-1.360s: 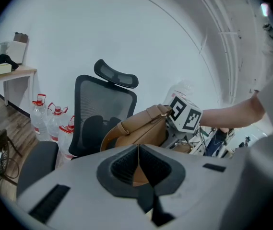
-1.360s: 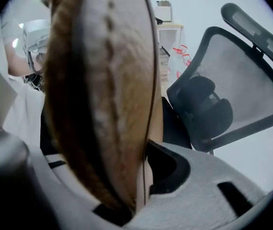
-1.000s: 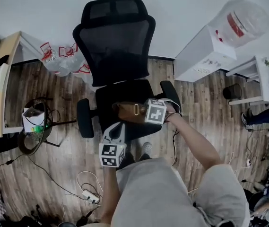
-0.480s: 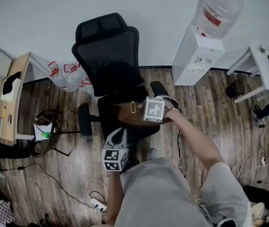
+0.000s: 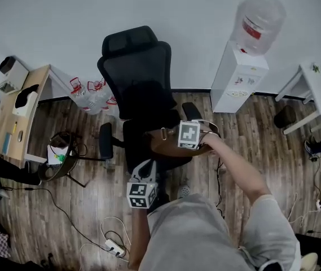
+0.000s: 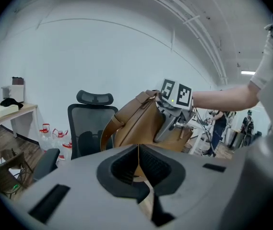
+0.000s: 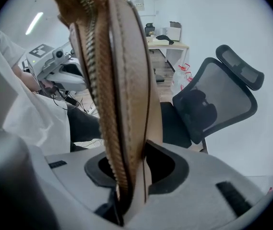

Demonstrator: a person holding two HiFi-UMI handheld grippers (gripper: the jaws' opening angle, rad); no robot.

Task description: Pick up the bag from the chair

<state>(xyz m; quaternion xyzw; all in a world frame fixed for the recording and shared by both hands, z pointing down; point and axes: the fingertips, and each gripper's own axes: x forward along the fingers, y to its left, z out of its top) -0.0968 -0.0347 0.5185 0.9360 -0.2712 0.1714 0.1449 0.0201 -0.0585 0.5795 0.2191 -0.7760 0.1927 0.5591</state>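
The brown leather bag [image 5: 168,144] hangs above the front of the black office chair's [image 5: 137,78] seat. My right gripper [image 5: 188,143] points steeply down, shut on the bag's top edge beside the zipper [image 7: 102,99]; the right gripper view has the leather [image 7: 126,80] running up from its jaws [image 7: 136,176]. My left gripper [image 5: 147,165] is nearer the person, below and left of the bag. Its pads [image 6: 138,164] are pressed together on a thin tan strip, apparently the bag's strap. In the left gripper view the bag [image 6: 136,123] hangs in front of the chair [image 6: 90,128], under the right gripper [image 6: 174,114].
A white water dispenser [image 5: 240,75] stands right of the chair by the wall. Plastic bottles with red handles [image 5: 92,92] sit left of it, beyond them a wooden desk [image 5: 16,112]. A wire stand [image 5: 58,157] and a power strip with cables [image 5: 112,244] lie on the wood floor.
Both grippers have come up and back toward the person, carrying the bag off the seat's middle toward its front edge. The head camera has shifted too.
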